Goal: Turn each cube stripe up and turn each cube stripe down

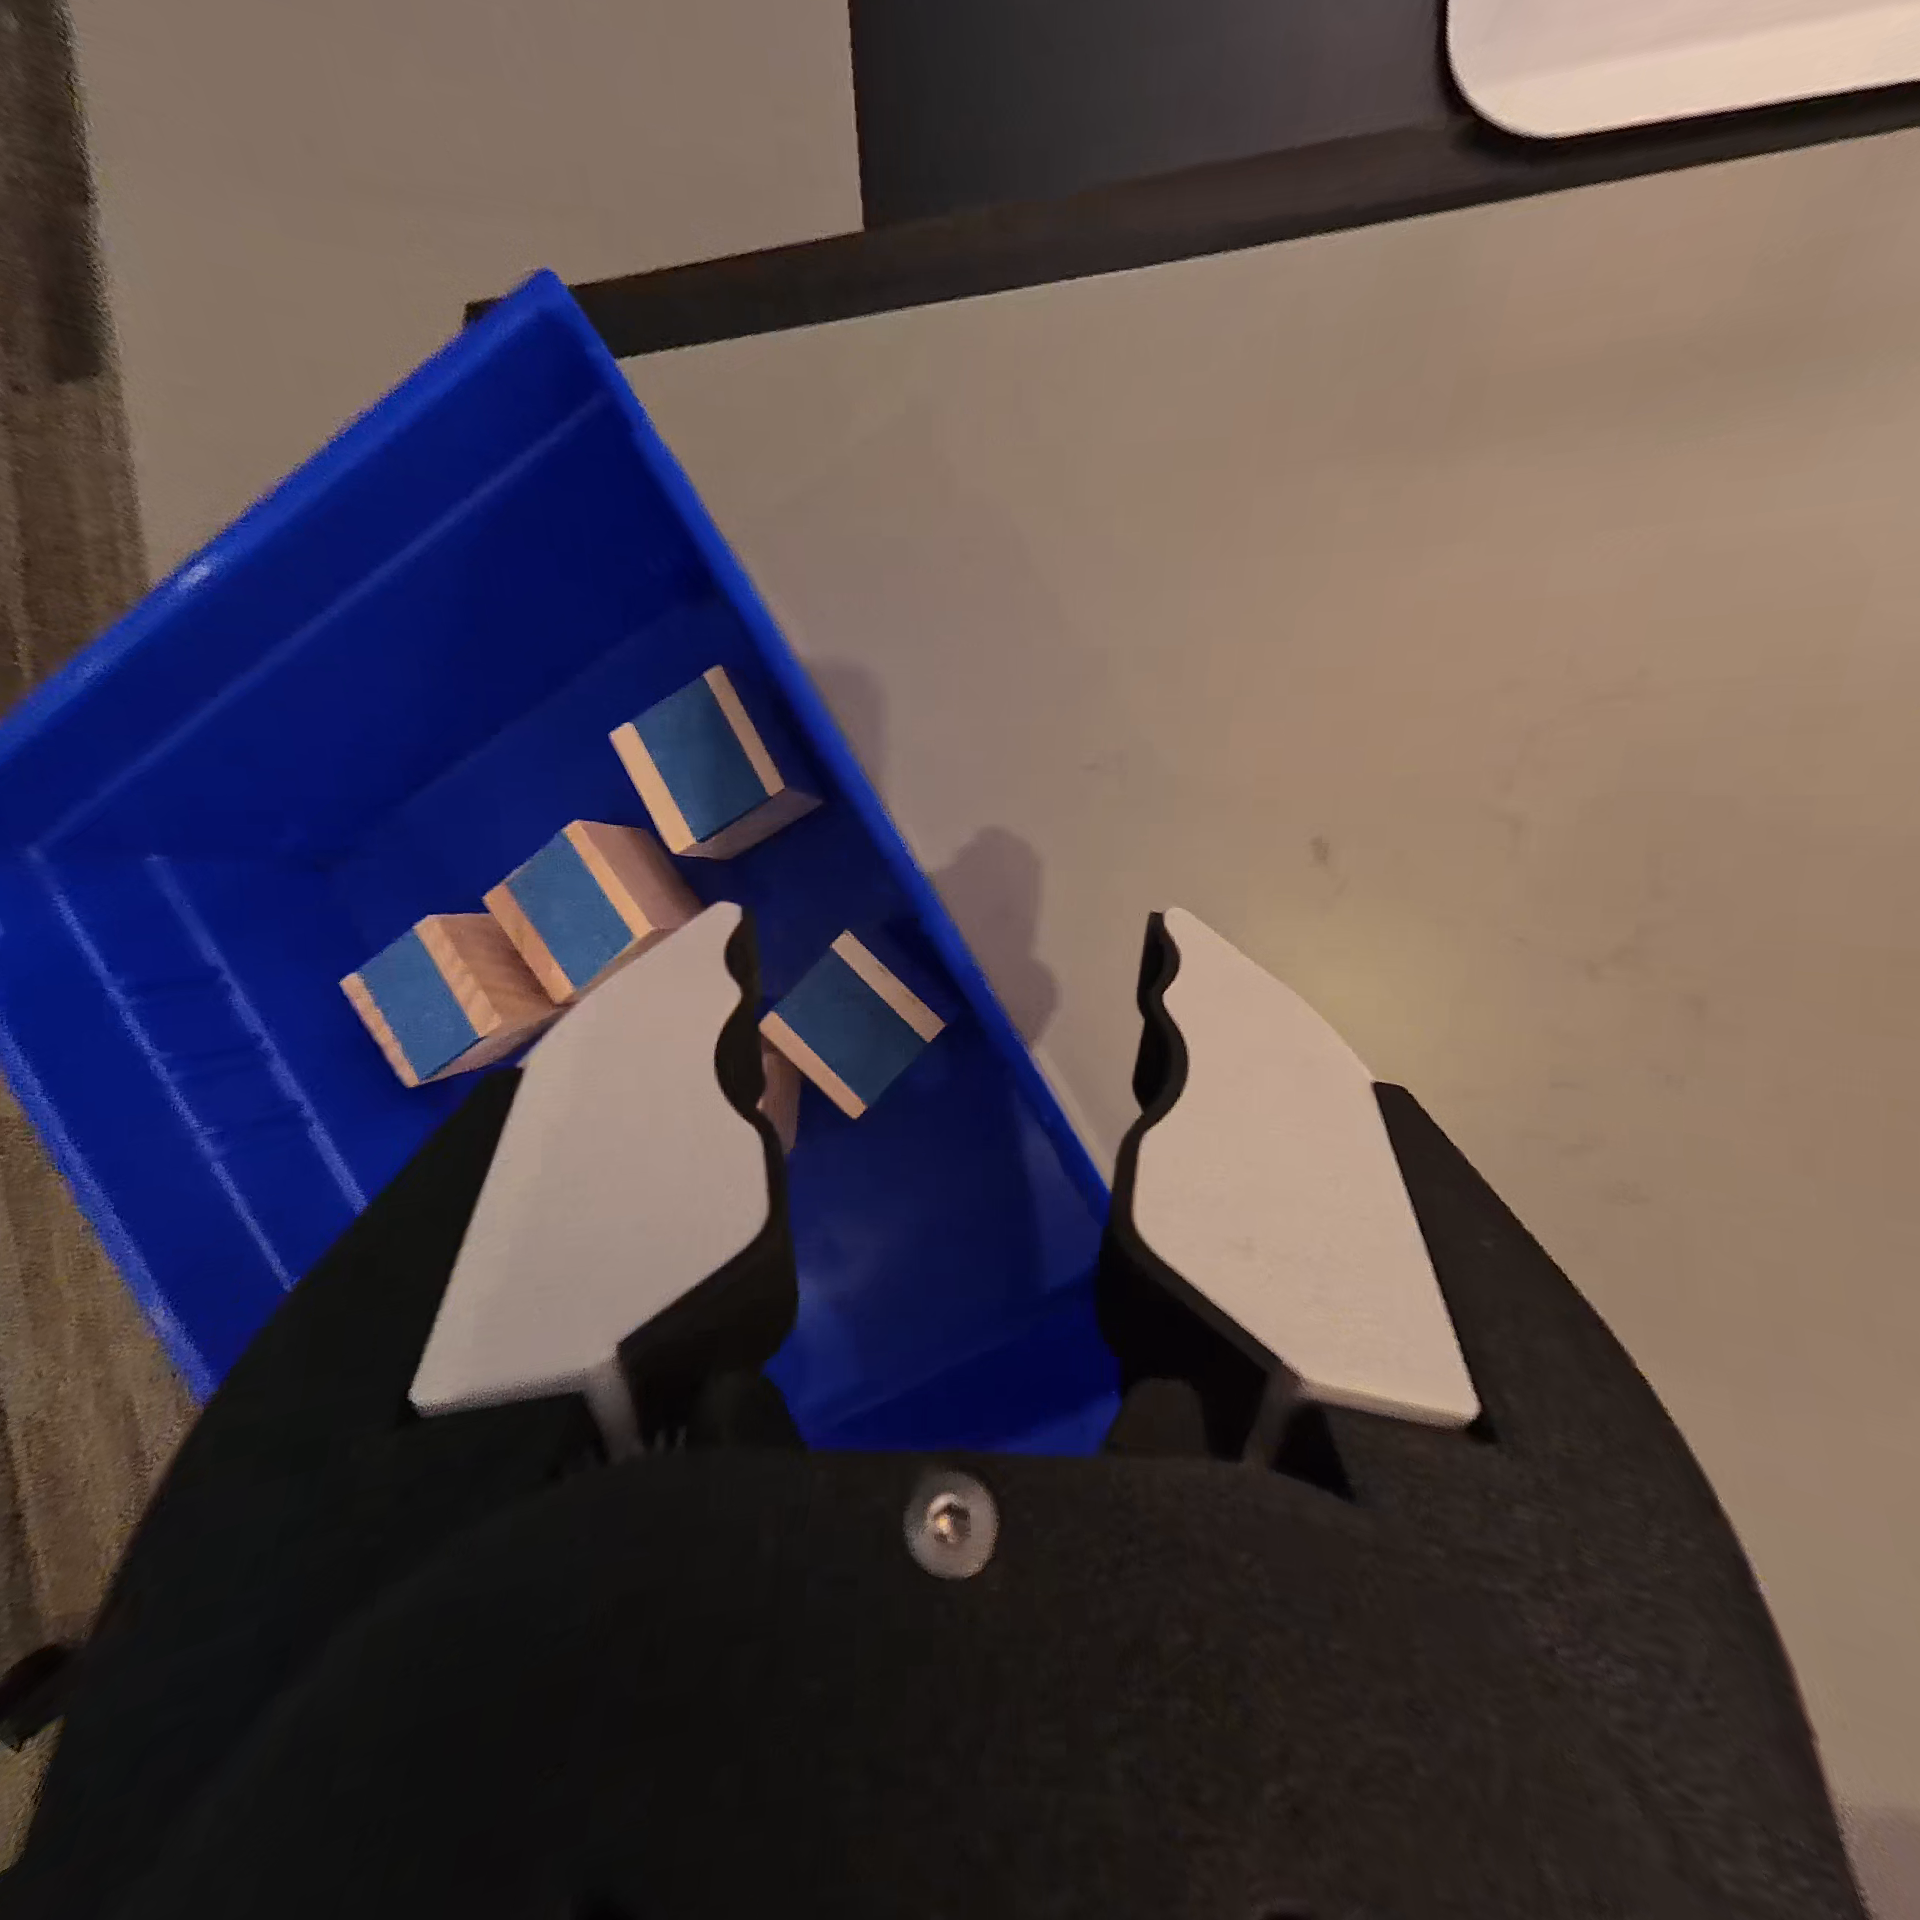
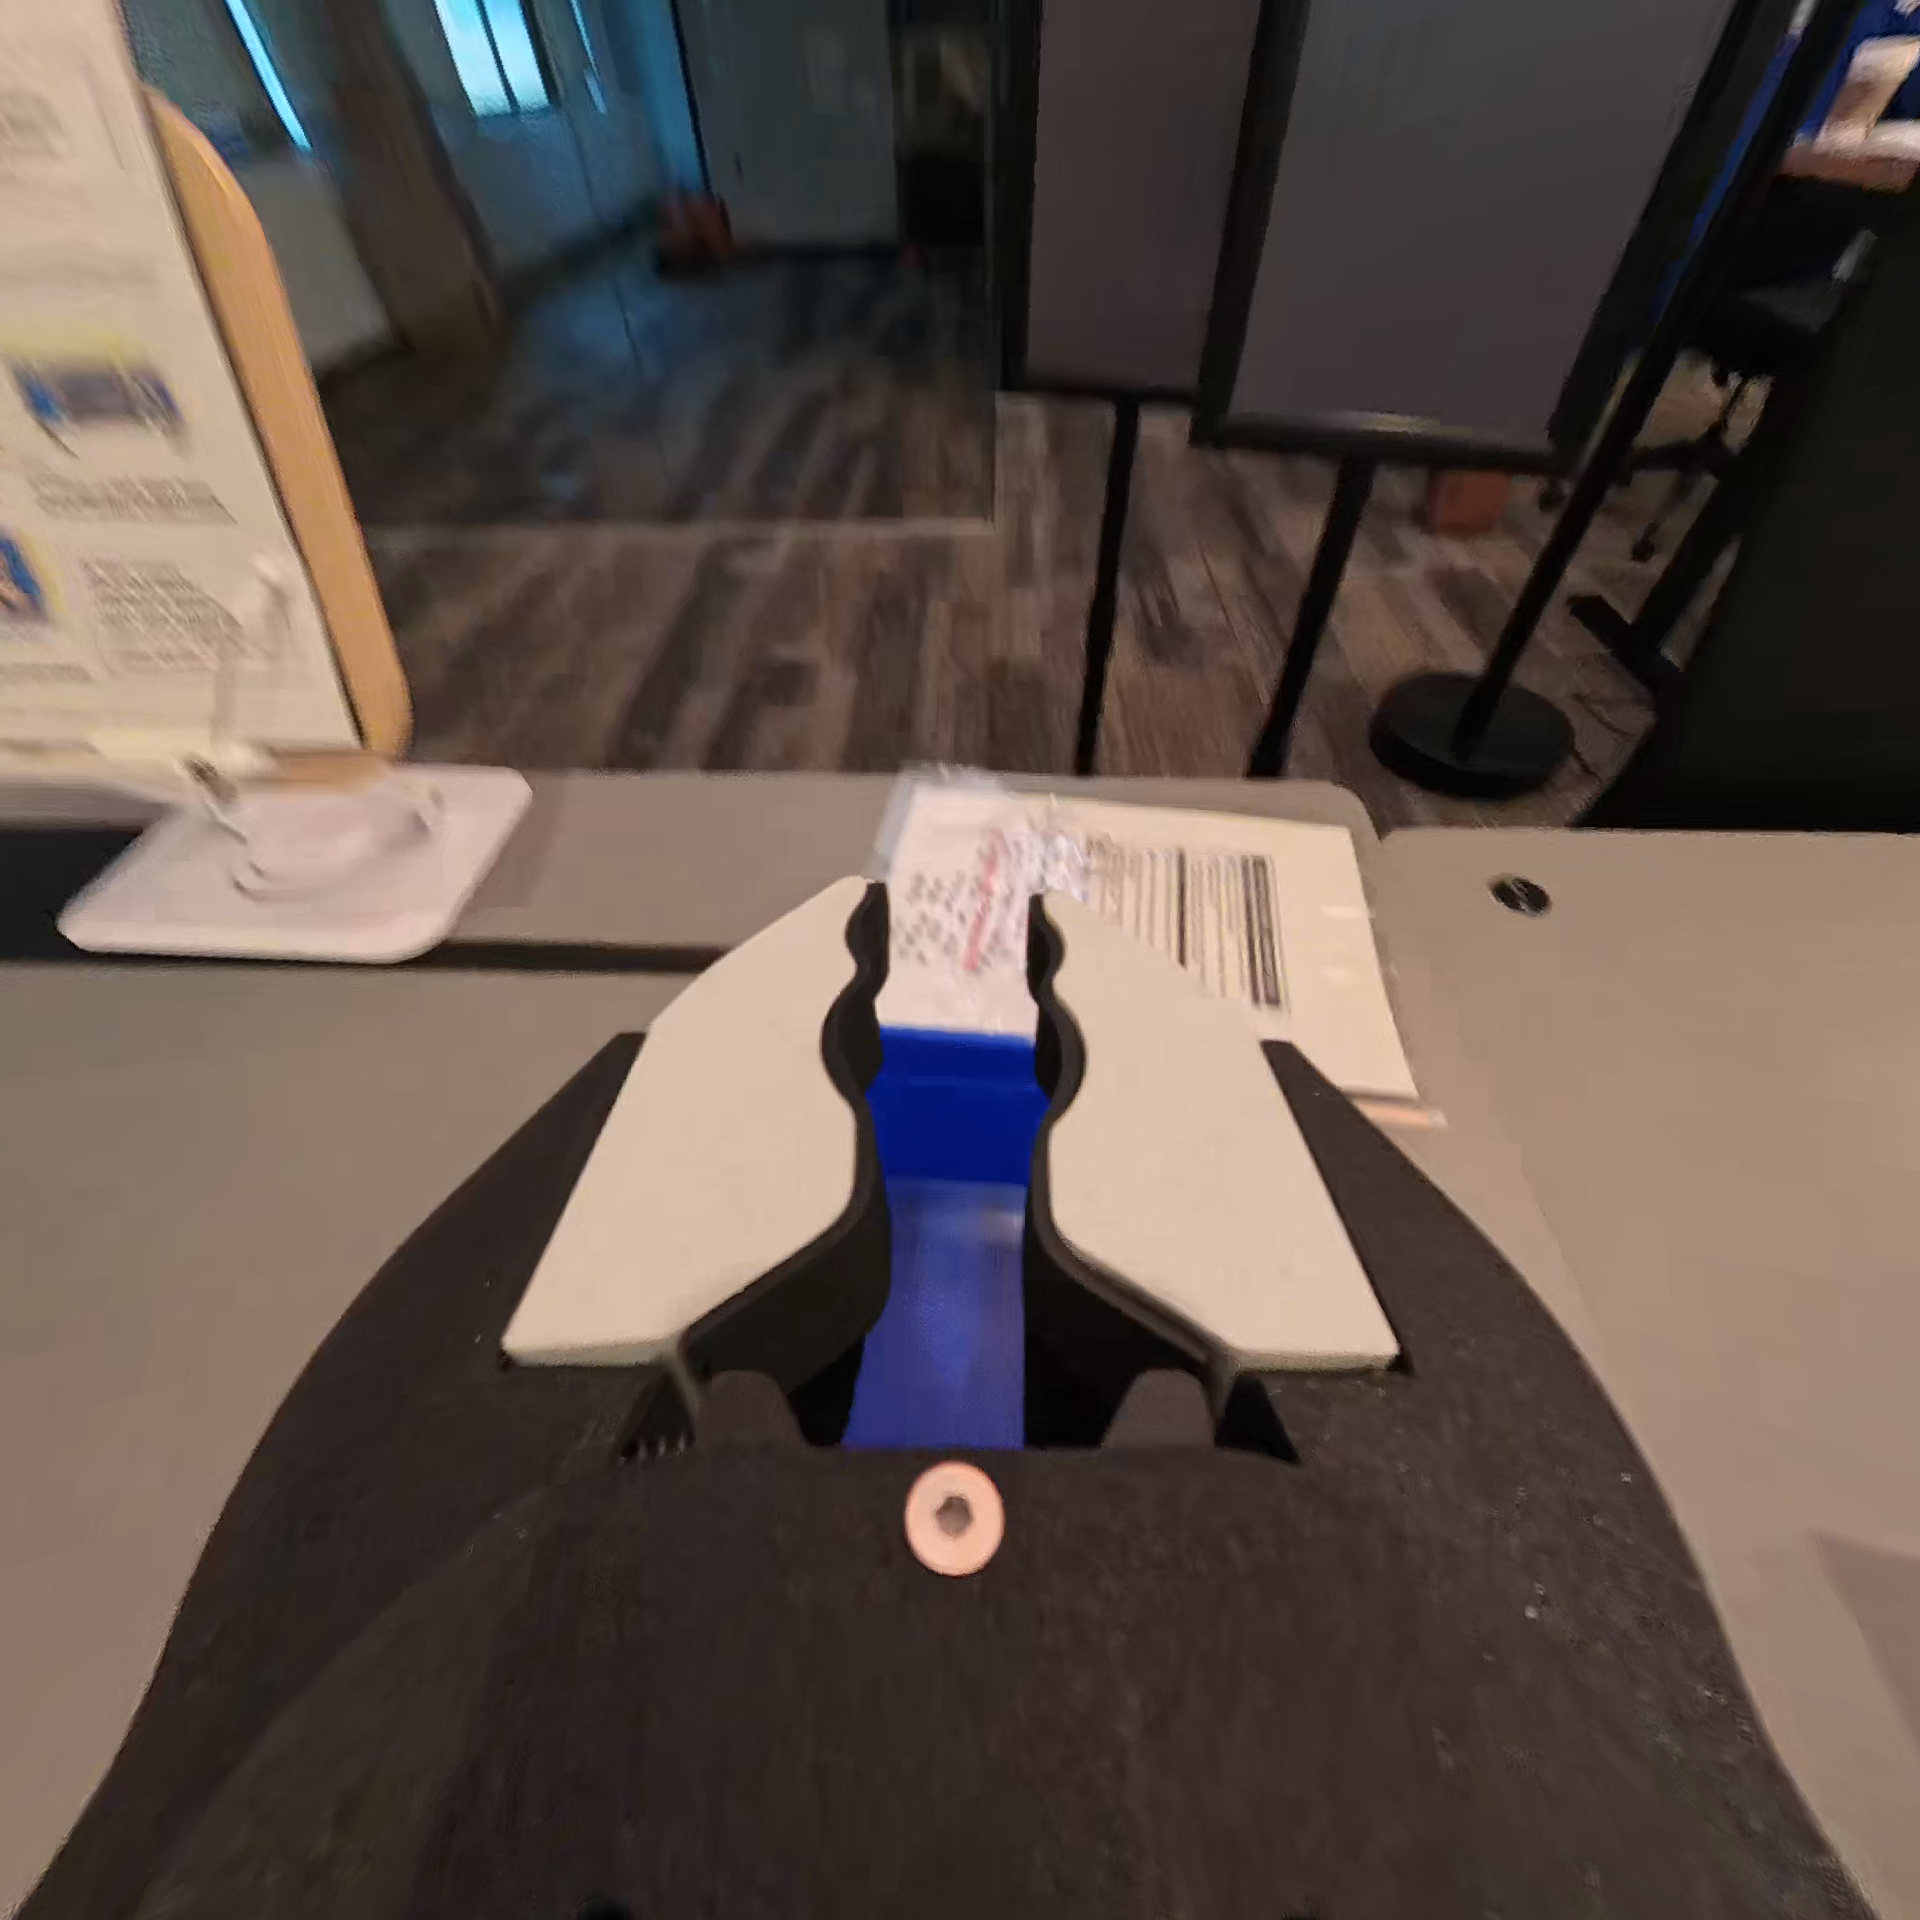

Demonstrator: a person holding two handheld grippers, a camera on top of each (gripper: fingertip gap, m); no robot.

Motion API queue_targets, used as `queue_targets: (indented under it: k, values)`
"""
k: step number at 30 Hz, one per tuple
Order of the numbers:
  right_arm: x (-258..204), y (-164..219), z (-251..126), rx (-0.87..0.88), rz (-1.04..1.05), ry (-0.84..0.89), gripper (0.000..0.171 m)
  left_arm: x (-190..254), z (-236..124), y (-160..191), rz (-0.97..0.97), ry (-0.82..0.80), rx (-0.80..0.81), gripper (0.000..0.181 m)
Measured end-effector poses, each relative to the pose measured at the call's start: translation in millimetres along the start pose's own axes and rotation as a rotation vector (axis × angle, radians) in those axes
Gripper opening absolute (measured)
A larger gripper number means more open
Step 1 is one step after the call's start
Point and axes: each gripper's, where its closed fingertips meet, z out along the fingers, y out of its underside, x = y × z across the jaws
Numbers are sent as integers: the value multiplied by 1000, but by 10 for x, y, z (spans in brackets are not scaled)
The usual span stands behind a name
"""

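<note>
A blue plastic bin (image 1: 343, 727) holds several wooden cubes, each with a blue stripe face turned up or toward the camera: one at the far right (image 1: 712, 758), one in the middle (image 1: 571, 914), one at the left (image 1: 421, 1013) and one nearest (image 1: 847, 1023). My left gripper (image 1: 945, 935) is open and empty, straddling the bin's right wall above the nearest cube. Its left finger hides part of another cube. My right gripper (image 2: 951, 904) has its jaws partway apart. Through the gap I see a blue bin (image 2: 956, 1101) with a white label. No cubes show in that view.
The bins stand on a grey table (image 1: 1455, 727). A dark gap (image 1: 1039, 249) crosses the table behind the left bin. In the right wrist view there is a white tray with a cable (image 2: 301, 862), a printed sheet (image 2: 1278, 914), a standing sign board (image 2: 156, 416) and stanchion posts (image 2: 1475, 717) beyond the edge.
</note>
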Motion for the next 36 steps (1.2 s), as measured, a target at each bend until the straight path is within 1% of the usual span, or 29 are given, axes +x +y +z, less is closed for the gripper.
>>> queue_targets:
  k: [2,4,6,7,8,9,13,16,21,25,28,33,36]
  values:
    - [-29,123,49,-74,-35,4,27,53,144,100,0,24,-78,70]
    - [-149,139,79,-74,-2,-73,27,104,309,238,9,47,-179,68]
    - [-314,113,89,-60,58,-182,27,157,443,331,11,71,-248,58]
    - [-384,98,88,-54,80,-223,27,141,489,362,15,52,-271,58]
    - [-440,81,89,-48,92,-252,27,118,517,387,30,29,-290,54]
    - [-483,69,92,-42,92,-268,27,84,530,407,46,-1,-305,46]
    - [-574,103,137,-64,50,-274,26,108,510,463,68,-15,-341,37]
    - [-686,112,159,-71,36,-308,26,207,443,547,106,7,-385,32]
    - [-821,146,179,-91,-15,-334,26,450,356,648,285,29,-432,35]
    - [-903,159,184,-97,-38,-352,26,570,322,676,354,76,-430,34]
    - [-949,149,180,-90,-43,-367,26,572,299,732,407,84,-441,34]
    - [-960,181,199,-103,-37,-379,26,506,281,824,397,84,-484,24]
    - [-966,193,210,-106,-27,-389,26,514,284,841,391,101,-495,23]
